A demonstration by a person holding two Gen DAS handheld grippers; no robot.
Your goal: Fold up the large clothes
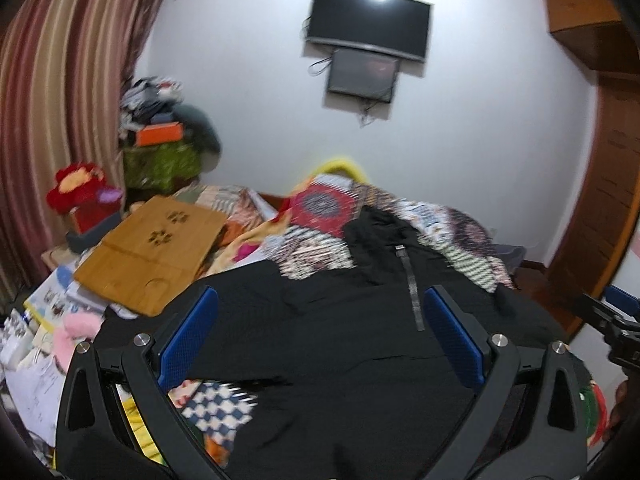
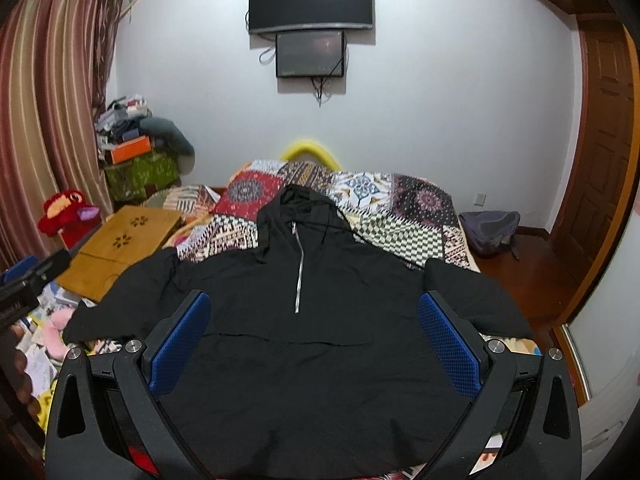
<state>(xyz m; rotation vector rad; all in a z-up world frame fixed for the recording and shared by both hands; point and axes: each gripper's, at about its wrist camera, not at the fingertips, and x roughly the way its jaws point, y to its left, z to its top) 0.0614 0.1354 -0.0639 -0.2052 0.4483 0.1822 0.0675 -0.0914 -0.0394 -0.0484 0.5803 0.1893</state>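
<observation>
A large black hooded jacket (image 2: 312,344) with a silver half zip (image 2: 298,276) lies spread face up on the patterned bedspread (image 2: 400,208), hood at the far end, sleeves out to both sides. It also shows in the left wrist view (image 1: 340,344), which is blurred. My right gripper (image 2: 314,304) is open and empty above the jacket's lower body. My left gripper (image 1: 320,300) is open and empty above the jacket's left part. The right gripper's tip shows at the left wrist view's right edge (image 1: 612,316).
A wooden lap tray (image 2: 120,244) lies on the bed's left side beside papers and a pink item. A red plush toy (image 2: 64,212) and stacked boxes stand by the striped curtain. A grey bag (image 2: 490,230) sits on the floor at right, near a wooden door.
</observation>
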